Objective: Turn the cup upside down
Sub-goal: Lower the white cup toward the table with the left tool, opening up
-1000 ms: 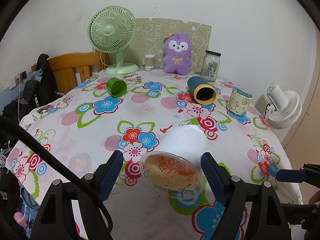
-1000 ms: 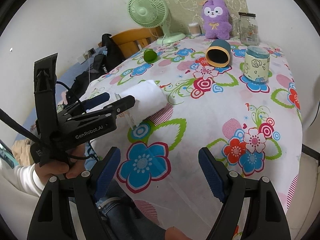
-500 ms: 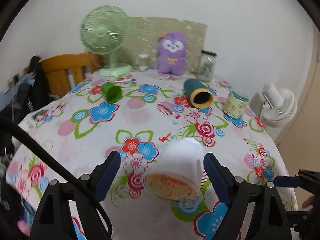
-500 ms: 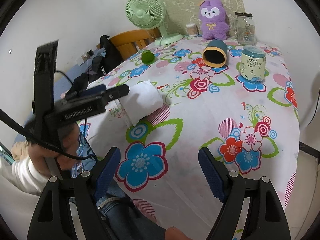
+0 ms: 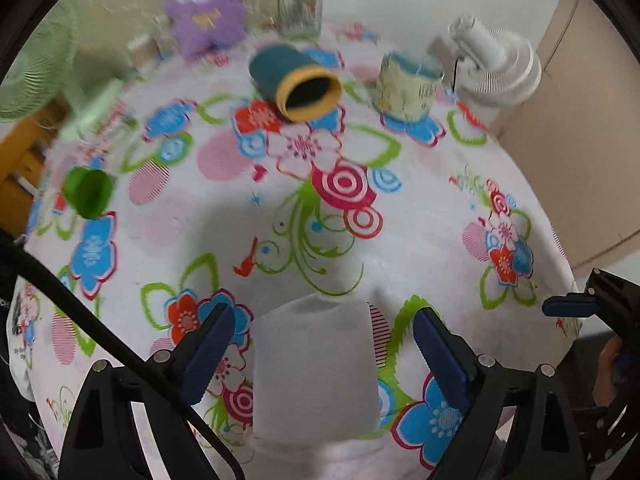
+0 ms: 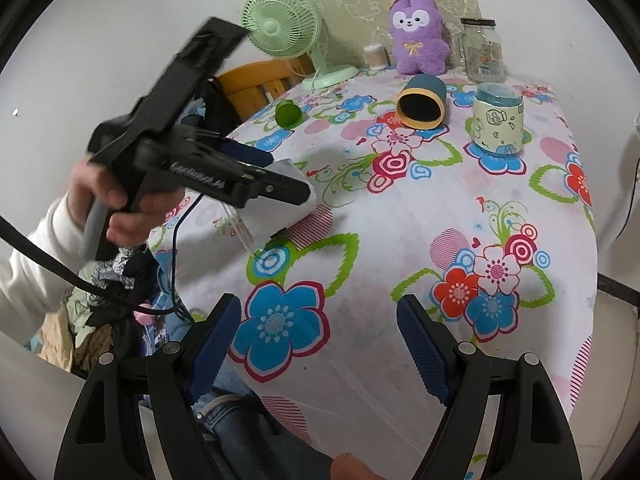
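Note:
A white cup (image 5: 316,364) with a clear rim lies on its side on the flowered tablecloth (image 5: 420,220), near the table's front-left edge. My left gripper (image 5: 320,344) is open and straddles it from above, one blue finger on each side with a gap to the cup's wall. In the right wrist view a hand holds this left gripper (image 6: 276,176) tilted down over the white cup (image 6: 292,204). My right gripper (image 6: 318,336) hangs open over the table's near edge with nothing between its fingers.
A teal cup with a yellow rim (image 6: 420,106) and a small green cup (image 6: 289,114) lie on their sides farther back. A pale patterned mug (image 6: 498,124), a glass jar (image 6: 480,50), a purple plush (image 6: 418,36) and a green fan (image 6: 280,24) stand behind. A wooden chair (image 6: 256,84) is at the left.
My left gripper has tipped downward and come over the cup, so I now see its side wall instead of its mouth. The right gripper has stayed put.

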A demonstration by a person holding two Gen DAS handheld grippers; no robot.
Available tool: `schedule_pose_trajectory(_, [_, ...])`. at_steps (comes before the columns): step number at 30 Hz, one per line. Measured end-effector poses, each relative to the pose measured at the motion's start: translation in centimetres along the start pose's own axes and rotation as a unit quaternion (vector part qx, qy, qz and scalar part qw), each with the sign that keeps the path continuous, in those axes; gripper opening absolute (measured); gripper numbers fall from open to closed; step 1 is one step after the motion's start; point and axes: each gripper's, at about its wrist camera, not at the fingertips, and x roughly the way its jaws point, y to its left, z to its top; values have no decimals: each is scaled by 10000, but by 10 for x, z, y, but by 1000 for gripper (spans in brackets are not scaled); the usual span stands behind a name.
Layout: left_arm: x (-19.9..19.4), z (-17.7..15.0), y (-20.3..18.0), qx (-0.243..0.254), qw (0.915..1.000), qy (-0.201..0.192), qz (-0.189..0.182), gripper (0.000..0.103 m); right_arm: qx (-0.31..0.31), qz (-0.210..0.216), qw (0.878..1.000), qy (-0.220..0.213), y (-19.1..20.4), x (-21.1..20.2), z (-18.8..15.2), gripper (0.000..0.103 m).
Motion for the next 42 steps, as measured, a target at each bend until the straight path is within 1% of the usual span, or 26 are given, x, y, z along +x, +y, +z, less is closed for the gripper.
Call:
schedule_pose_trajectory(1, [6, 5, 0, 57, 9998, 199, -67, 91, 9, -7, 10000, 0, -1, 0, 0, 82])
schedule_pose_trajectory(3, [12, 9, 1, 111, 9991, 410, -92, 89, 40, -19, 10000, 5, -3, 1, 0, 82])
schedule_pose_trajectory(4, [15, 12, 2, 132, 9984, 536, -103, 86, 54, -23, 10000, 8, -4, 1, 0, 82])
schedule_pose_trajectory(5, [19, 14, 3, 123, 9974, 699, -124, 78, 74, -26, 10000, 14, -5, 2, 0, 82])
schedule_pose_trajectory(6, [22, 15, 4, 95, 9966, 801, -140, 74, 83, -28, 10000, 15, -5, 2, 0, 82])
schedule_pose_trajectory(7, [24, 16, 5, 73, 9955, 928, -169, 66, 94, -31, 10000, 13, -6, 2, 0, 82])
schedule_pose_trajectory(10, [24, 16, 6, 82, 9944, 1049, -133, 64, 114, -31, 9999, 9, -7, 2, 0, 82])
schedule_pose_trajectory(12, [22, 16, 7, 32, 9945, 1042, -134, 62, 117, -27, 9999, 4, -7, 3, 0, 82])
schedule_pose_trajectory(15, [8, 14, 9, -2, 9978, 667, 14, 62, 101, -28, 9999, -28, -6, 3, 3, 82])
schedule_pose_trajectory(18, [-16, 11, 9, -52, 9998, 1, 176, 62, 71, -48, 9999, -67, -4, 4, 6, 82])
schedule_pose_trajectory(19, [-25, 10, 8, -76, 9993, -281, 239, 62, 54, -44, 9999, -87, -3, 4, 8, 82])
schedule_pose_trajectory(20, [-36, 6, 8, -113, 9970, -669, 369, 62, 47, -39, 9999, -98, -2, 4, 9, 82])
schedule_pose_trajectory(21, [-43, 5, 7, -112, 9940, -969, 491, 62, 37, -30, 9999, -115, -1, 4, 10, 82])
schedule_pose_trajectory(22, [-52, 4, 6, -110, 9891, -1324, 628, 62, 32, -24, 9999, -125, 0, 4, 11, 82])
schedule_pose_trajectory(23, [-60, -2, 5, -134, 9817, -1743, 757, 62, 23, -12, 9999, -141, 1, 5, 12, 82])
schedule_pose_trajectory(24, [-65, -7, 4, -148, 9754, -2032, 838, 62, 16, -2, 9999, -153, 2, 5, 13, 82])
schedule_pose_trajectory(25, [-71, -14, 3, -175, 9646, -2455, 948, 62, 11, 8, 9999, -158, 2, 6, 14, 82])
schedule_pose_trajectory(28, [-78, -33, -1, -240, 9414, -3164, 1141, 62, -4, 37, 9999, -162, 5, 9, 16, 82])
schedule_pose_trajectory(29, [-75, -40, -4, -286, 9325, -3398, 1186, 62, -10, 38, 9999, -167, 6, 11, 17, 82])
schedule_pose_trajectory(30, [-74, -46, -5, -336, 9255, -3572, 1218, 62, -8, 43, 9998, -175, 7, 12, 17, 82])
schedule_pose_trajectory(31, [-71, -52, -6, -433, 9187, -3719, 1258, 62, -6, 49, 9998, -177, 7, 12, 17, 82])
schedule_pose_trajectory(32, [-68, -55, -4, -555, 9147, -3802, 1253, 63, -2, 57, 9998, -177, 8, 14, 18, 82])
schedule_pose_trajectory(33, [-63, -58, -3, -636, 9133, -3833, 1223, 63, -6, 55, 9998, -174, 8, 14, 18, 82])
schedule_pose_trajectory(38, [-45, -66, 13, -1175, 9153, -3724, 985, 63, -47, 24, 9999, -111, 11, 19, 17, 82])
schedule_pose_trajectory(42, [-37, -76, 11, -1262, 9170, -3667, 938, 63, -35, 50, 9999, -120, 11, 19, 16, 82])
